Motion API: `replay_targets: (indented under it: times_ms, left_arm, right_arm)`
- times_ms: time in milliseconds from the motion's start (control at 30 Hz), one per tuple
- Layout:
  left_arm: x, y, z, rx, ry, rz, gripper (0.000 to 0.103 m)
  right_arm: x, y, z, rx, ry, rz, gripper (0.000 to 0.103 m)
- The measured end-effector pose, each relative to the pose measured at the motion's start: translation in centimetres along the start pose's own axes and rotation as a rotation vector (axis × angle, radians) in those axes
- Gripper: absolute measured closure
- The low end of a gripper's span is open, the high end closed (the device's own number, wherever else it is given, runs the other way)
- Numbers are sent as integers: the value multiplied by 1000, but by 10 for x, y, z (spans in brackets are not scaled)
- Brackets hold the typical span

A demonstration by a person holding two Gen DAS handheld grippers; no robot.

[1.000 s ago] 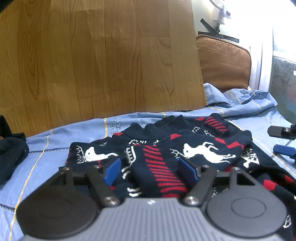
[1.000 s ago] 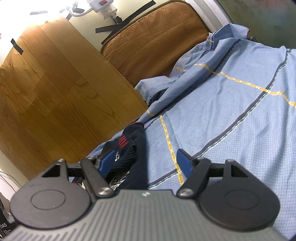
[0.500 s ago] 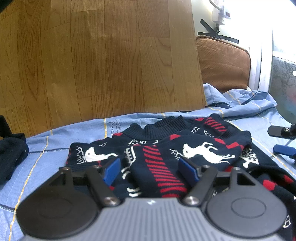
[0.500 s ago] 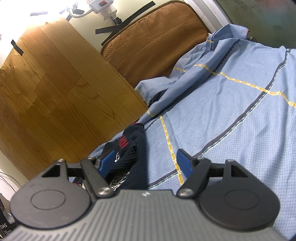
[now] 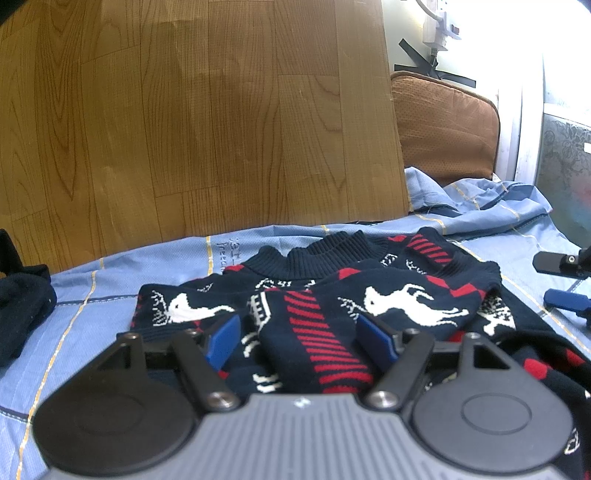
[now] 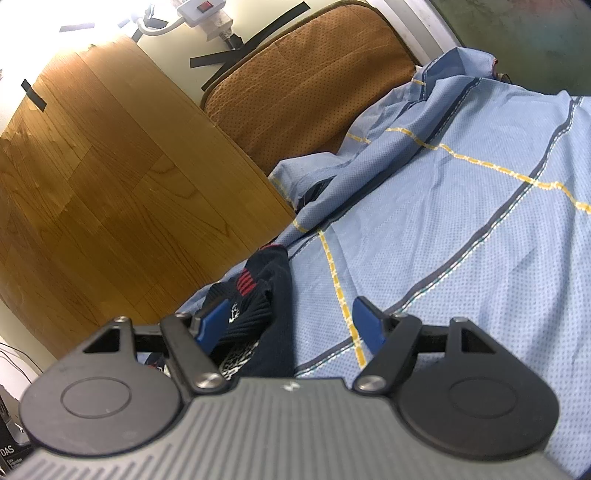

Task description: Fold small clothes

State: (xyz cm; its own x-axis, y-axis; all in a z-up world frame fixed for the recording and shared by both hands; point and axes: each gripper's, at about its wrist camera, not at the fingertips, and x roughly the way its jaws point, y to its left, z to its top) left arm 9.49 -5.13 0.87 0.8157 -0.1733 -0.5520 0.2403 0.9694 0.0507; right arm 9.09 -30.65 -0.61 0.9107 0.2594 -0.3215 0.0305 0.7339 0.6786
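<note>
A small navy sweater [image 5: 391, 295] with white reindeer and red stripes lies on the blue bedsheet [image 5: 155, 258], collar to the far side, a sleeve folded over its middle. My left gripper [image 5: 301, 341] is open just above the near part of the sweater, its blue pads either side of the folded sleeve. My right gripper [image 6: 290, 321] is open at the sweater's right edge [image 6: 266, 291], over sweater and sheet [image 6: 461, 221]. Its fingertips also show at the right edge of the left wrist view [image 5: 561, 280].
A wooden board [image 5: 192, 122] stands behind the bed. A brown cushion [image 5: 447, 129] leans at the back right, with rumpled sheet [image 5: 480, 206] below it. A dark garment [image 5: 22, 306] lies at the far left. A power strip [image 6: 201, 9] hangs on the wall.
</note>
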Motion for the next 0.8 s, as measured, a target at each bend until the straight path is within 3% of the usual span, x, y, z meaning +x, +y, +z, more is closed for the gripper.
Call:
replay_targets:
  times_ms: [800]
  left_arm:
    - [0, 0, -1, -5, -4, -1, 30]
  right_arm:
    - [-1, 0, 0, -1, -2, 2, 28]
